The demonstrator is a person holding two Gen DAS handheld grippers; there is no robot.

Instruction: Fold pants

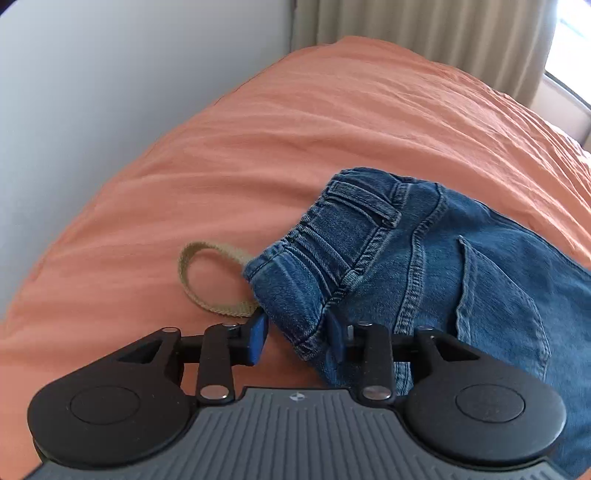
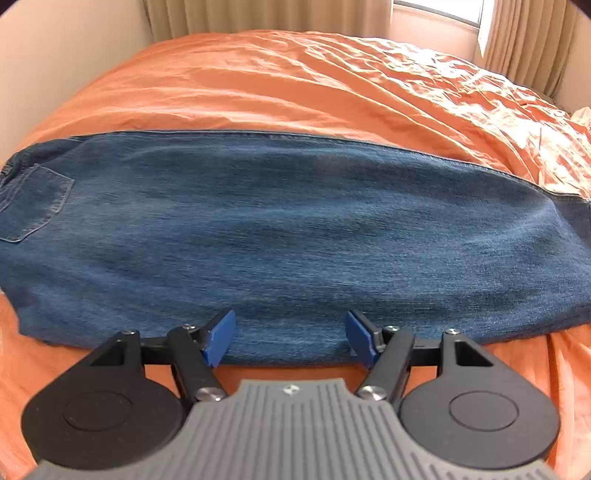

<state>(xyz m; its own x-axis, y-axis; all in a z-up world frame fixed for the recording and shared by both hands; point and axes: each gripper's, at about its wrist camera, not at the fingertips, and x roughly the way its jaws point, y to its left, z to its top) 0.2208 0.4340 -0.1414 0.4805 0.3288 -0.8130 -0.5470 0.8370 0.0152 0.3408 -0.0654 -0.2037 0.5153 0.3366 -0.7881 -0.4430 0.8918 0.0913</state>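
Observation:
Blue denim pants lie on an orange bedspread. In the left wrist view the waistband end (image 1: 369, 243) with belt loops and a back pocket lies in front of my left gripper (image 1: 297, 338), which is open with the waistband corner between its blue pads. In the right wrist view the pants (image 2: 280, 229) stretch flat from left to right, folded lengthwise, back pocket at the far left. My right gripper (image 2: 291, 338) is open at the near edge of the leg, pads over the denim.
A tan webbing loop (image 1: 207, 284) lies on the bedspread (image 1: 258, 147) beside the waistband. A grey wall (image 1: 92, 92) borders the bed on the left. Curtains (image 2: 258, 14) and a window (image 2: 439, 9) stand behind the bed. The bedspread is wrinkled at the far right (image 2: 461, 85).

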